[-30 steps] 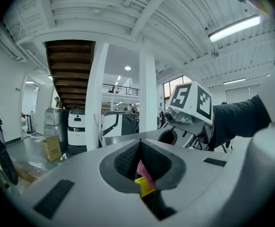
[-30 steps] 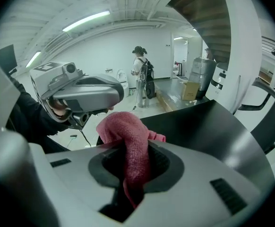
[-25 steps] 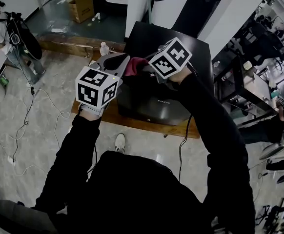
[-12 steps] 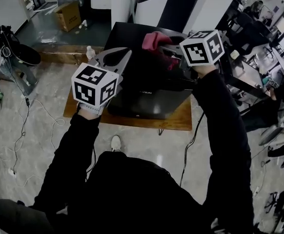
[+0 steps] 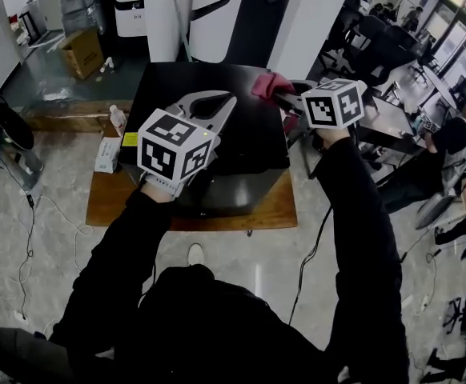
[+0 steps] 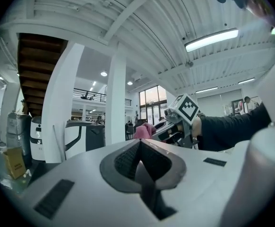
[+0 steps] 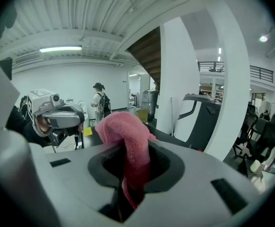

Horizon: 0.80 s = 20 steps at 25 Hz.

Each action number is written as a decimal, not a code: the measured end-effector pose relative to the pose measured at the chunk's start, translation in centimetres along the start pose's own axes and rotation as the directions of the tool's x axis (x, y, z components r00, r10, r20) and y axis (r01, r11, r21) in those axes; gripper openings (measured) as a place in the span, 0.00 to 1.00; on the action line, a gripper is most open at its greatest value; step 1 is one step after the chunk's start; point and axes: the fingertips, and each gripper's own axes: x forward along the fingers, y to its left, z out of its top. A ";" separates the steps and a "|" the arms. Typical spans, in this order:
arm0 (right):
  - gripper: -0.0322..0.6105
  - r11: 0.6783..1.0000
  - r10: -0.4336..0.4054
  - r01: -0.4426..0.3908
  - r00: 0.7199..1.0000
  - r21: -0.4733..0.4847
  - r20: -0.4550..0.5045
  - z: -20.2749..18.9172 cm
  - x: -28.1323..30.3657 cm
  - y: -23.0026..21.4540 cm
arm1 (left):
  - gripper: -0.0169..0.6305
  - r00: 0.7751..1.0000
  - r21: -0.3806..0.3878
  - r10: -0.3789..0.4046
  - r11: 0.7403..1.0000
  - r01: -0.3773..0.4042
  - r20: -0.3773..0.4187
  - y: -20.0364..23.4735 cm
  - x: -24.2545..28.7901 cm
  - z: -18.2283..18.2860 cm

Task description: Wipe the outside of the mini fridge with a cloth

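Observation:
The black mini fridge (image 5: 173, 86) stands on a wooden board (image 5: 109, 206) on the floor. My right gripper (image 5: 281, 94) is shut on a pink cloth (image 5: 271, 83) at the back right edge of the fridge top. In the right gripper view the cloth (image 7: 127, 136) bulges up between the jaws of the right gripper (image 7: 128, 152). My left gripper (image 5: 223, 101) hovers over the middle of the fridge top, shut, with nothing in it. The left gripper view shows its jaws closed (image 6: 140, 145) and the right gripper with the cloth (image 6: 143, 130) beyond.
A plastic bottle (image 5: 118, 120), a yellow note (image 5: 130, 139) and a white packet (image 5: 106, 155) sit left of the fridge. A white pillar (image 5: 311, 22) rises behind it. Desks, chairs and a seated person (image 5: 457, 138) fill the right. Cables (image 5: 25, 238) trail on the left floor.
The right gripper has carried the pink cloth across the fridge top from its left side to its back right edge. The left gripper stayed shut over the fridge.

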 end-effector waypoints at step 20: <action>0.17 0.996 -0.077 0.084 0.978 0.026 -0.195 -1.4 17.8 -18.2 | 0.04 0.995 -0.053 -0.027 0.998 0.022 -0.101 9.4 13.9 -4.5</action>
